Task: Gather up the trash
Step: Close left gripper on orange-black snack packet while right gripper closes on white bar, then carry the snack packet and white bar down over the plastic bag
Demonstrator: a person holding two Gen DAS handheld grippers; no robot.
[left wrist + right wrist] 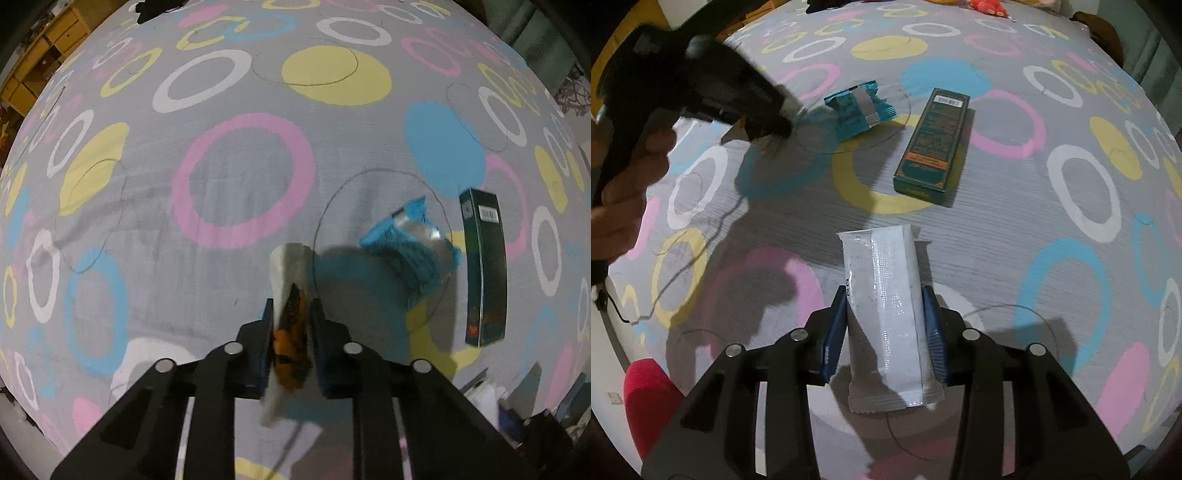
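Teal wrapper (860, 109), green box (931, 142), possibly flat.

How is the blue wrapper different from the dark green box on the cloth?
The blue wrapper is crumpled and soft, with a silver strip showing; the dark green box is rigid and keeps its long rectangular shape. The wrapper is plain bright blue, while the box is dark with an orange band and a barcode label. Both lie loose on the patterned cloth, side by side, and neither gripper holds them.
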